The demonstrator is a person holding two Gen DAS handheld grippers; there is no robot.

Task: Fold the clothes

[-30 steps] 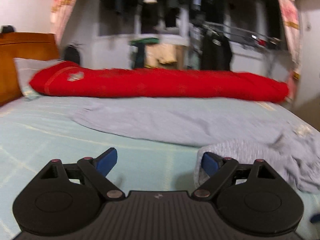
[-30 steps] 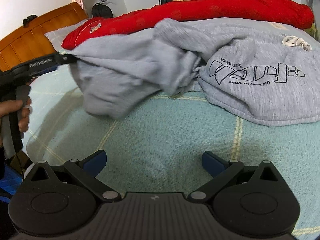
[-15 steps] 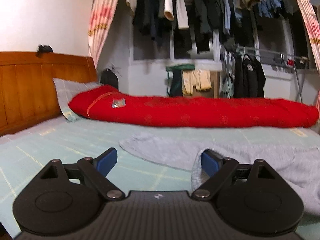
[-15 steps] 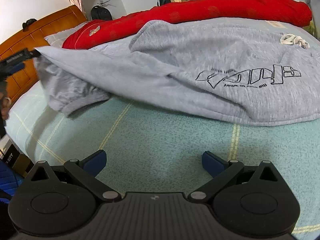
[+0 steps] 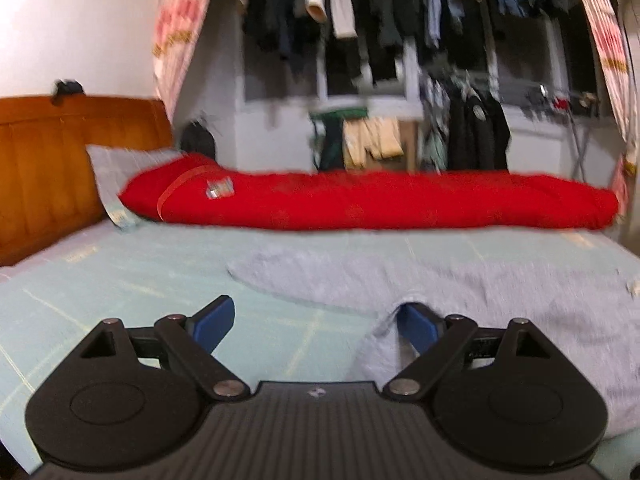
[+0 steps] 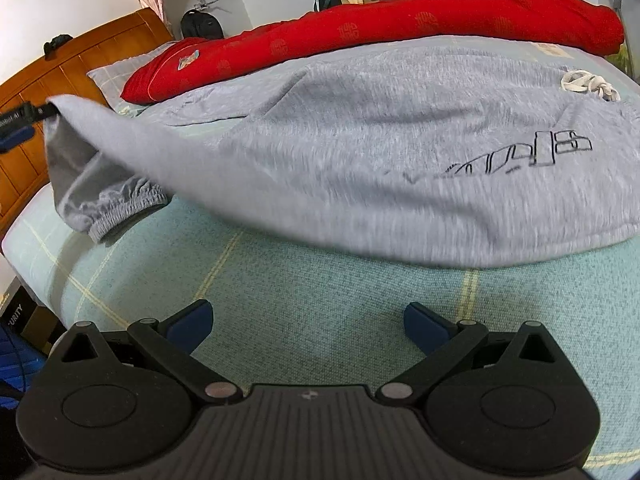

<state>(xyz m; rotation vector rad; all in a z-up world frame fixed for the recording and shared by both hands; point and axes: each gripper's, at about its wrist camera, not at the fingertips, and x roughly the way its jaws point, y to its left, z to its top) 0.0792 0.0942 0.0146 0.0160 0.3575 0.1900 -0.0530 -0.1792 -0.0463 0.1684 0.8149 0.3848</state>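
Blurred, unreadable print on sweatshirt (image 6: 400, 152)

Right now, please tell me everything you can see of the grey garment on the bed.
The grey garment looks like soft fleece. It has a black outlined print, a white drawstring and a gathered elastic cuff. Most of it lies spread on the pale green sheet, in front of the red quilt. One end is raised off the bed, draped over one finger of the open left gripper; the cuff hangs below it.
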